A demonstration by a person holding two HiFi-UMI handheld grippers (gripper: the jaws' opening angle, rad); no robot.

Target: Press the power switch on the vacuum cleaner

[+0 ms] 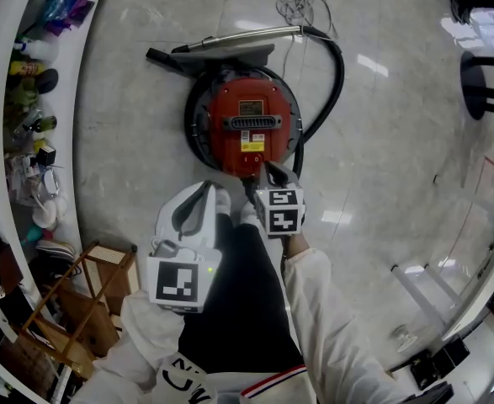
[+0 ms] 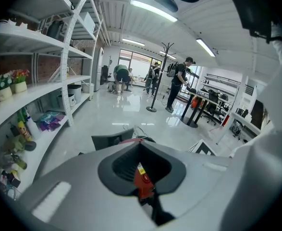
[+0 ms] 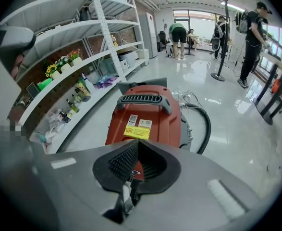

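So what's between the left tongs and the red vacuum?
Just bare shiny floor. The head view shows the left tongs pointing at the vacuum, with only a strip of floor between them.

The left gripper (image 1: 206, 194) and right gripper (image 1: 268, 172) were pale grey, each bearing a black-and-white marker cube (image 1: 183, 282). Behind the cubes came white sleeves (image 1: 331, 326) and black trousers (image 1: 238, 310).

white shelves (image 3: 83, 65), coat stand (image 2: 156, 81), wooden rack (image 1: 68, 303)

The head view looks steeply down on the vacuum (image 1: 245, 124). The right gripper view faces it close and low. The left gripper view sits farther back, glimpsing it too.
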